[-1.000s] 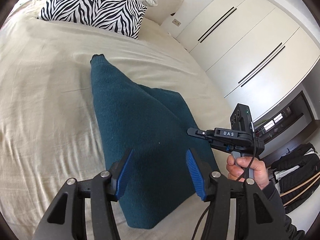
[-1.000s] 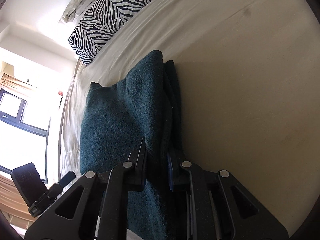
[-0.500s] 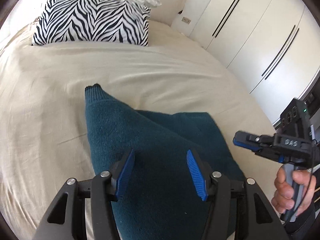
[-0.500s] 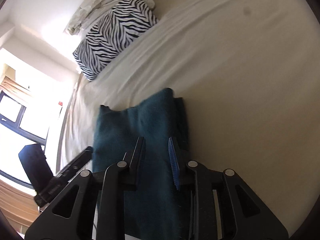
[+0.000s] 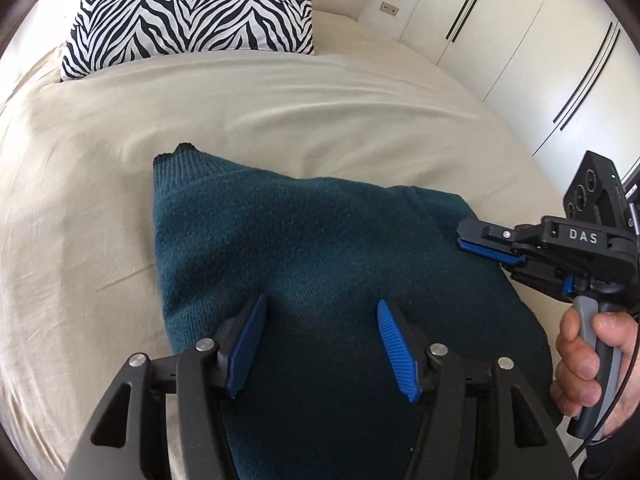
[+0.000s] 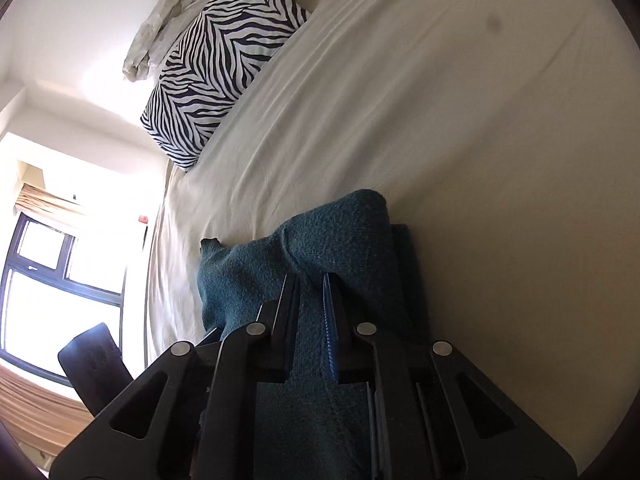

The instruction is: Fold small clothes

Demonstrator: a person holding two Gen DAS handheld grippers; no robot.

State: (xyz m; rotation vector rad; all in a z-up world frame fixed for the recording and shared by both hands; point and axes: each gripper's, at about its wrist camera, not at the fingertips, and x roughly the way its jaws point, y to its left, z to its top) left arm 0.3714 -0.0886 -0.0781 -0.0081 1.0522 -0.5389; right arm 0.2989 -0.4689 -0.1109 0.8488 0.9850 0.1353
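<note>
Sweater (image 5: 320, 248): teal knit, part-folded, mid-bed (image 5: 280, 120), nearer its right edge.
Left gripper (image 5: 320, 344): spread, empty, above knit.
Right gripper (image 6: 311, 312): just closing, nearly clenched; pinch on cloth unclear.
Handling: likely soft, light, floppy; best taken at ribbed hem corners.

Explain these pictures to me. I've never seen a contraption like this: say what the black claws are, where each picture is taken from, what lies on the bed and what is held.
There is no robot here. A person holds a two-finger gripper in each hand, and each gripper carries a camera looking along its own fingers. One picture is from the left gripper, the other from the right gripper. On the beige bed lies a partly folded teal sweater, with a zebra pillow at the head. The left gripper is open above the sweater and holds nothing. The right gripper's jaws have just been closing, and they seem to pinch a fold at the sweater's edge.
</note>
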